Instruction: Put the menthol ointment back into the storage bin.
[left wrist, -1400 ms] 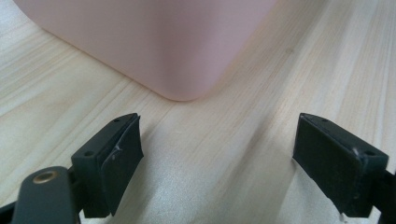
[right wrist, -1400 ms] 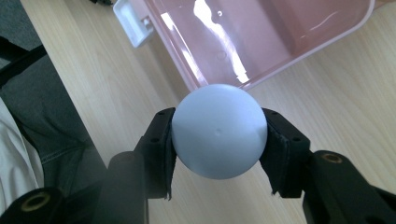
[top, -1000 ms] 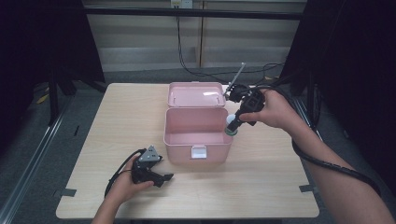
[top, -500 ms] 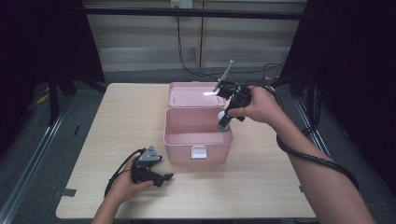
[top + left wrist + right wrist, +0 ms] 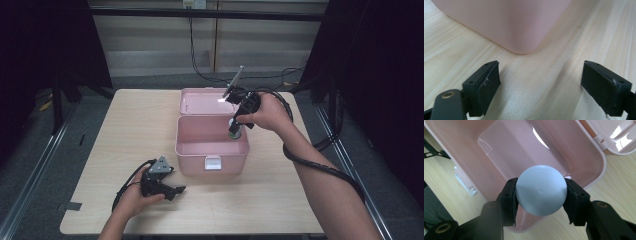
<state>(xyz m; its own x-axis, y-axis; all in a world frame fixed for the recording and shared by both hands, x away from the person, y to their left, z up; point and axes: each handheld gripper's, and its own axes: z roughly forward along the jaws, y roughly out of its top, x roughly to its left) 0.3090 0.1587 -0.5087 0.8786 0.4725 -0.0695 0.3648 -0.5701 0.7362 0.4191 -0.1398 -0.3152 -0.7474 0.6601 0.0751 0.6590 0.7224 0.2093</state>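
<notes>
A pink box (image 5: 211, 150) stands open in the middle of the table, its lid (image 5: 202, 102) lying back behind it. A pale blue ball (image 5: 541, 193) is clamped between the pads of my right gripper (image 5: 236, 127), which points down over the right side of the box's hollow inside. On the table at the box's front left rests my left gripper (image 5: 175, 190), held in a hand. Its jaws stand wide open with nothing but bare wood between them (image 5: 540, 87), and a rounded corner of the box (image 5: 511, 22) lies just ahead.
The light wooden table (image 5: 125, 125) has free surface left of the box and along the front. Black cables (image 5: 320, 165) trail from the right gripper across the table's right side. Dark floor and metal rails surround the table.
My right gripper has carried the ball leftward and down, from beside the box's right wall to over its inside. The left gripper has stayed put.
</notes>
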